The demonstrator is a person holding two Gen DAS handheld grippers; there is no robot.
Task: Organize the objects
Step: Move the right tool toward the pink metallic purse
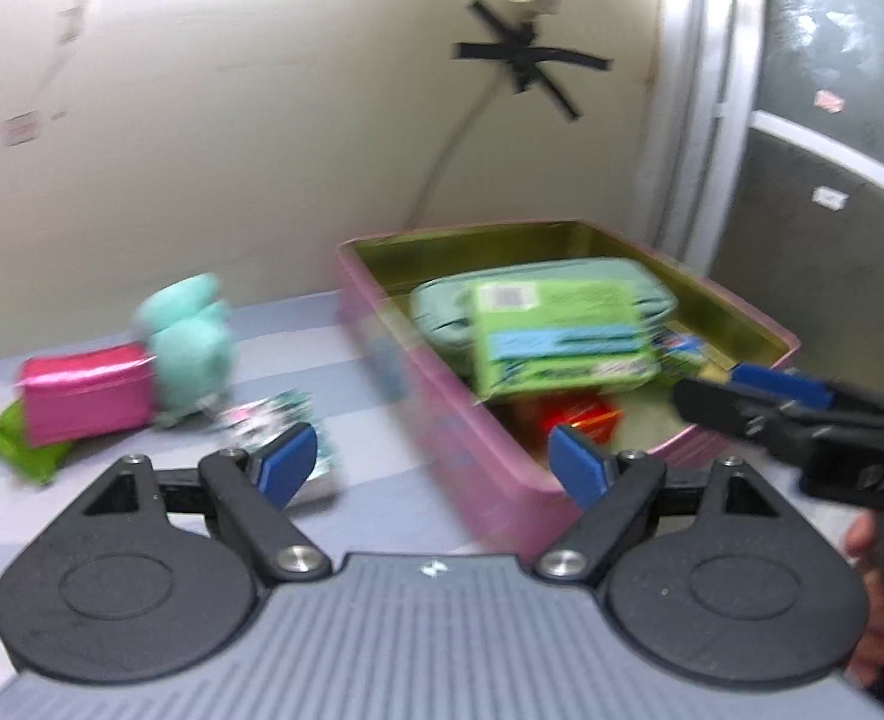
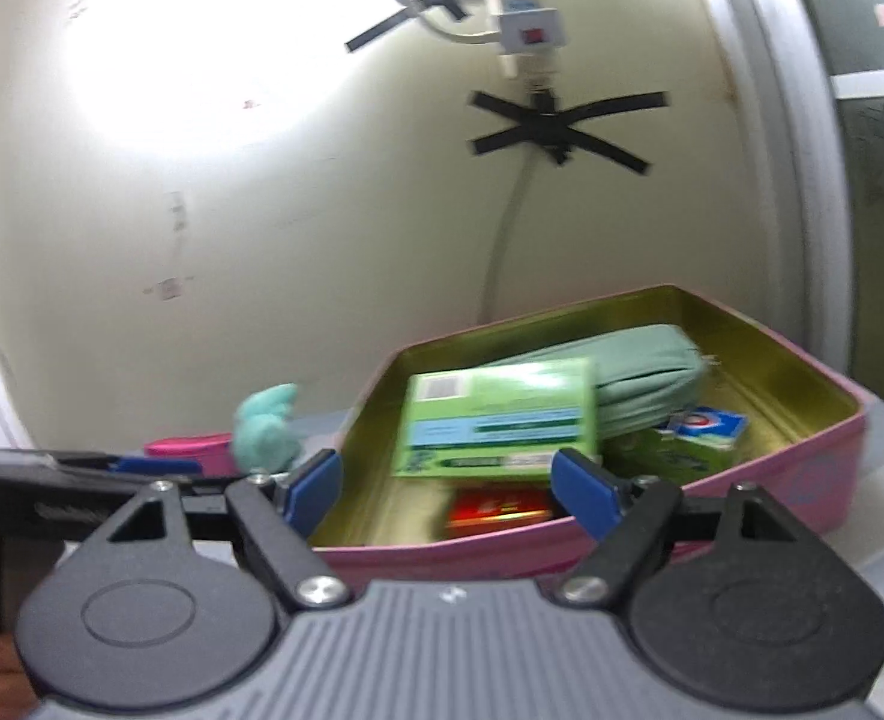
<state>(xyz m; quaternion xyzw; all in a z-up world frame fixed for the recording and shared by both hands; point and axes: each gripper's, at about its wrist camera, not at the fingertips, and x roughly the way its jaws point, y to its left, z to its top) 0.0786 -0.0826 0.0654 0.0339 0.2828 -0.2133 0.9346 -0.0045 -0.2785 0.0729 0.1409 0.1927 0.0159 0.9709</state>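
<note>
A pink tin [image 1: 502, 483] with a gold inside stands on the striped table. In it lie a green box [image 1: 562, 342], a mint pouch [image 1: 442, 306], a red packet [image 1: 580, 417] and a small carton [image 1: 679, 348]. My left gripper [image 1: 435, 463] is open and empty above the tin's near left corner. My right gripper [image 1: 718, 391] reaches in from the right. The right wrist view shows the tin [image 2: 772, 492], the green box [image 2: 496, 420], the mint pouch [image 2: 640, 378], the red packet [image 2: 496, 507] and the carton [image 2: 700, 438]. There the right gripper [image 2: 449, 489] is open at the near rim, gripping nothing.
Left of the tin lie a pink pouch [image 1: 84, 396], a green packet [image 1: 18, 444], a mint plush toy [image 1: 186, 342] and a printed packet [image 1: 249, 420]. A wall with a taped cable [image 1: 526, 60] stands close behind, and a door [image 1: 802, 252] at the right. My left gripper [image 2: 141, 468] shows at the left.
</note>
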